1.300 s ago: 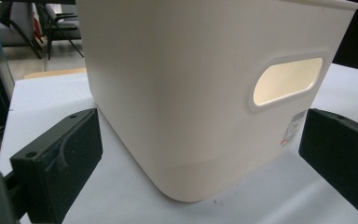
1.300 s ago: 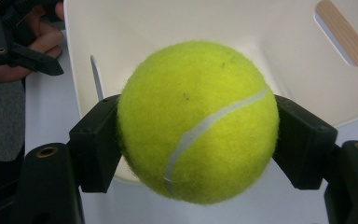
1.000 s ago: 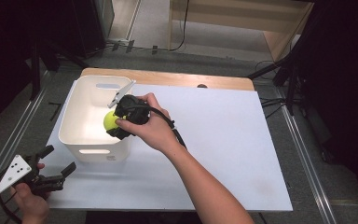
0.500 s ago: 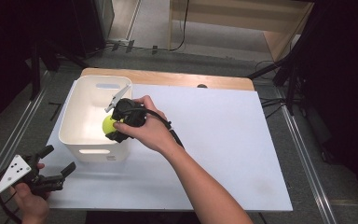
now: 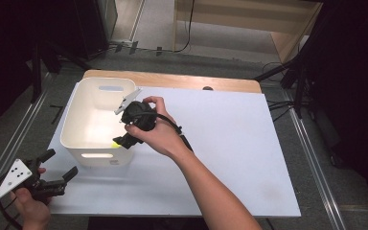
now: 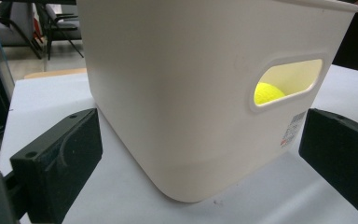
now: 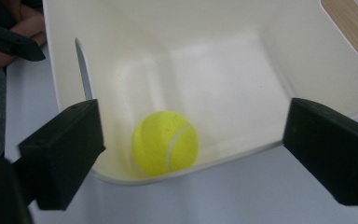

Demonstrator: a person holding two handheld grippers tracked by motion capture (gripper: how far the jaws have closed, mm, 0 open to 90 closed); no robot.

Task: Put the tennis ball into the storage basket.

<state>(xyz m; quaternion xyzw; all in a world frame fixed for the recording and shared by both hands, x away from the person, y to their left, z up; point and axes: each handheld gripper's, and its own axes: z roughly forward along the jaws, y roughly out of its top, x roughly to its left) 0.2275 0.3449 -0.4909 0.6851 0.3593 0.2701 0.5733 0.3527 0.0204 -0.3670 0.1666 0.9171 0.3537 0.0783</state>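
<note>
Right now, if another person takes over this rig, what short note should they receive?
Right gripper: over the white bin, jaws just opened, nothing between them.
Left gripper: open, holding nothing, at the table's near left corner, pointing at the bin.
Tennis ball: released, lying inside the bin near the wall with the handle slot.
Done: ball is in the bin.
Left: probably only to draw the right gripper back.

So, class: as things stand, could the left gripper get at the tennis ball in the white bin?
Probably not directly. The left gripper sits low outside the white bin, whose wall stands between it and the tennis ball; only the open top leaves a way in.
</note>
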